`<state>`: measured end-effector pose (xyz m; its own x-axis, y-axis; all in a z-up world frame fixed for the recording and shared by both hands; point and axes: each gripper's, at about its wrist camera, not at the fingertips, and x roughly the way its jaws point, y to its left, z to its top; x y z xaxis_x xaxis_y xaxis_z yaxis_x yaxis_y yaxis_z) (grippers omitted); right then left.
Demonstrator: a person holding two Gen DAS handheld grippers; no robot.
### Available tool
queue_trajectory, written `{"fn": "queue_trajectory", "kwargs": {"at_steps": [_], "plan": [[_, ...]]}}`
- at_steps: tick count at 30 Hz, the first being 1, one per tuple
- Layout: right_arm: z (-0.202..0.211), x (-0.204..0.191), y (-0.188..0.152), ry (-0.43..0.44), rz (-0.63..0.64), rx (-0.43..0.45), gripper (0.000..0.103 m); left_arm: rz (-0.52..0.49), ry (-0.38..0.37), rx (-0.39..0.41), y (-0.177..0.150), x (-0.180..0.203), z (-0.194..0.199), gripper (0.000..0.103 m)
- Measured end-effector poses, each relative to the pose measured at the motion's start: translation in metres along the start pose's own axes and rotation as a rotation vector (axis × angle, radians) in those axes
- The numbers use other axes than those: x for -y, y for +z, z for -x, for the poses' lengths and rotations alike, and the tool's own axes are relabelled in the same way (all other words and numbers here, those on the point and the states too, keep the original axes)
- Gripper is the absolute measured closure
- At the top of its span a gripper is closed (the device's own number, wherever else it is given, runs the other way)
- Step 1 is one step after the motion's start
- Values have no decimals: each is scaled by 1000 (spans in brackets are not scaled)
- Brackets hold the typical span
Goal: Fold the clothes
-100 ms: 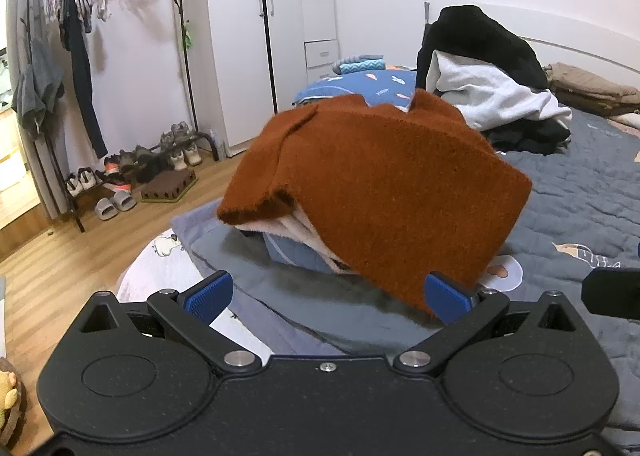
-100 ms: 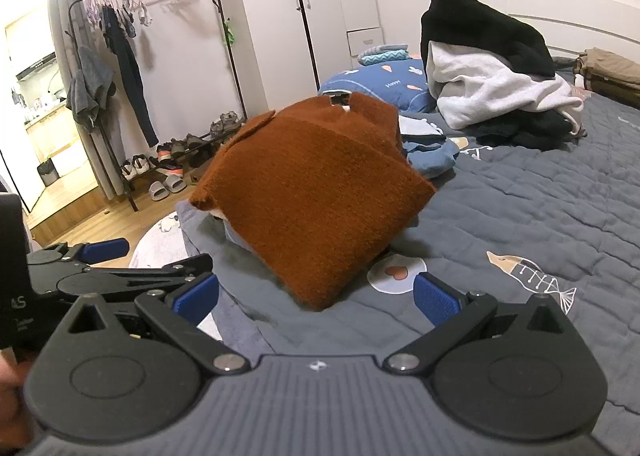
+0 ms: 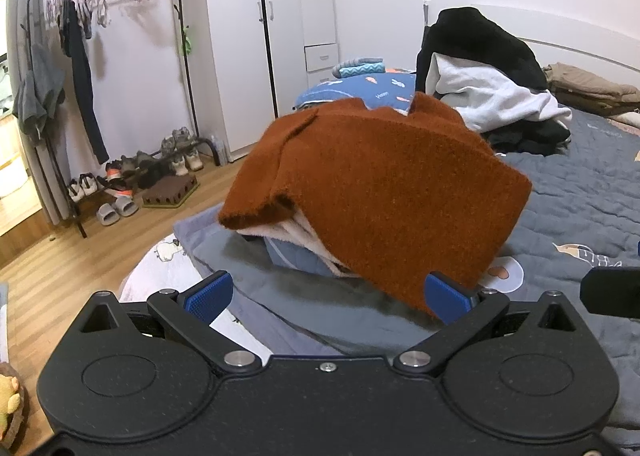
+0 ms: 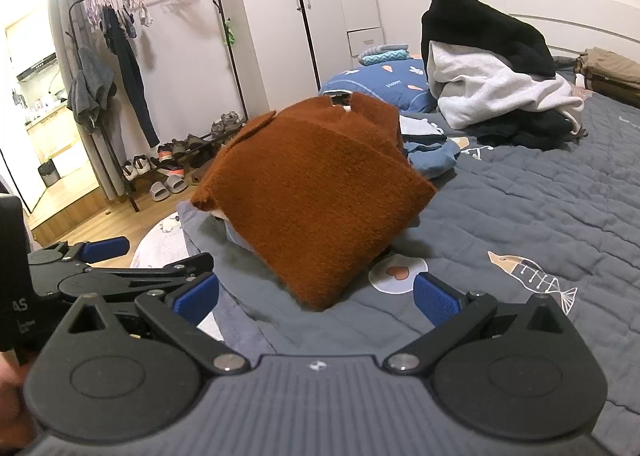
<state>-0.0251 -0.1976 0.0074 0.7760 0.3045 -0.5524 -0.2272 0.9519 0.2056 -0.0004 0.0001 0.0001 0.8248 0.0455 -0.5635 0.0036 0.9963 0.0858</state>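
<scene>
**Rust knit sits folded on a stack at the bed's corner; both tongs released**

Left wrist view: the left tongs [image 3: 328, 296] are spread wide with nothing between them, just short of the rust-brown sweater [image 3: 384, 192]. It lies folded on top of a small stack of folded clothes [image 3: 296, 244] on the bed [image 3: 580, 192], filling the centre, with one corner sagging toward 5 o'clock over the stack's edge. The knit looks thick, fuzzy, soft and light; I judge it will droop wherever it is unsupported and grip well. The overhanging corner or the doubled edge at 8 o'clock look like the easiest holds. The stack beneath is mostly covered; how many pieces it holds I cannot tell.

Right wrist view: the right tongs [image 4: 316, 296] are likewise released and empty. The sweater fills the centre, the left tongs sit at 9 o'clock, and a loose heap of black and white clothes [image 4: 492, 72] rises at 1 o'clock. The sweater's far side and collar are hard to make out.
</scene>
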Motion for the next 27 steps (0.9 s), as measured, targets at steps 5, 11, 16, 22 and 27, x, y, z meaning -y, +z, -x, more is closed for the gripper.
{"fn": "queue_trajectory", "kwargs": {"at_steps": [5,11,16,22,27], "plan": [[0,-3,0,2,-3,1,0,-7,6,21,0,0,1,0],[1,-1,-1,4,-8,5,0,-16,14,47,-1,0,1,0],[2,-1,-1,4,-3,3,0,-18,13,46,-1,-1,1,0],[2,-2,-1,5,-1,1,0,-23,14,46,-1,0,1,0],[2,-2,0,7,-1,1,0,-22,13,42,-1,0,1,0]]}}
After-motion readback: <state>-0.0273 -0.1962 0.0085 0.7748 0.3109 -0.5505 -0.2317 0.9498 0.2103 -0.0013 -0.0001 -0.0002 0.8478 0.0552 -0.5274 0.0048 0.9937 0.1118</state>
